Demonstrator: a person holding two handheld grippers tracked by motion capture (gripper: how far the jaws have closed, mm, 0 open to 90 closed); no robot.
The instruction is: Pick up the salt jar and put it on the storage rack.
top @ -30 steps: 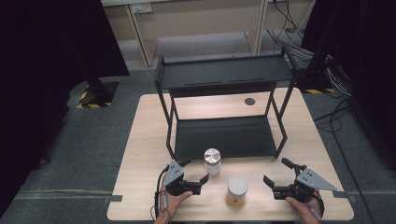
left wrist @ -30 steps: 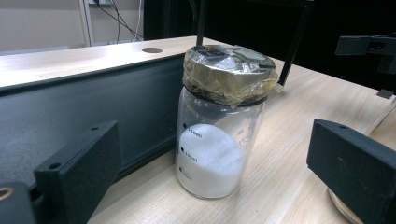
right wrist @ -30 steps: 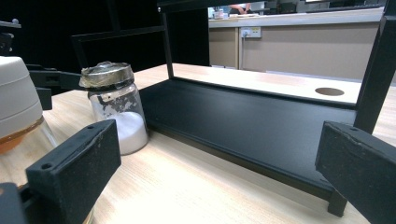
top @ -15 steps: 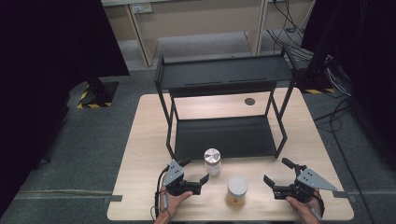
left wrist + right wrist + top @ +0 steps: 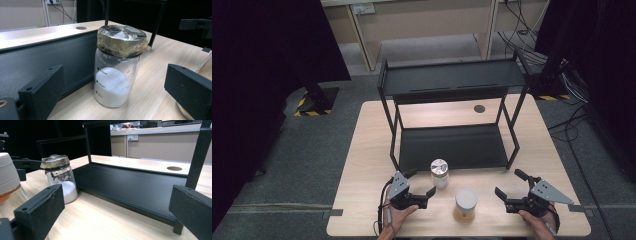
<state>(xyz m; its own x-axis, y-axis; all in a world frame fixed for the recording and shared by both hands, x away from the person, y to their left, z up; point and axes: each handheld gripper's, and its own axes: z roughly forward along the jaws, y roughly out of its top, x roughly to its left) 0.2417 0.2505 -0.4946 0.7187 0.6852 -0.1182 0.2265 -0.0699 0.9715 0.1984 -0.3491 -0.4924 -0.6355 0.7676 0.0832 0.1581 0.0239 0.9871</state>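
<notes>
A glass jar of white powder (image 5: 439, 173) with a taped metal lid stands on the wooden table (image 5: 362, 165), just in front of the black rack's lower shelf (image 5: 452, 145). A second jar (image 5: 465, 204), white-lidded with amber contents, stands nearer the front edge. My left gripper (image 5: 421, 182) is open just left of the powder jar (image 5: 116, 75), which stands ahead of its spread jaws, untouched. My right gripper (image 5: 508, 183) is open to the right of the white-lidded jar (image 5: 7, 177), facing the shelf (image 5: 130, 185) with nothing between its jaws.
The black two-tier rack (image 5: 452, 77) takes up the middle and back of the table, its legs (image 5: 510, 150) close ahead of both grippers. A round cable hole (image 5: 479, 108) lies behind it. Bare tabletop runs along the left and right sides.
</notes>
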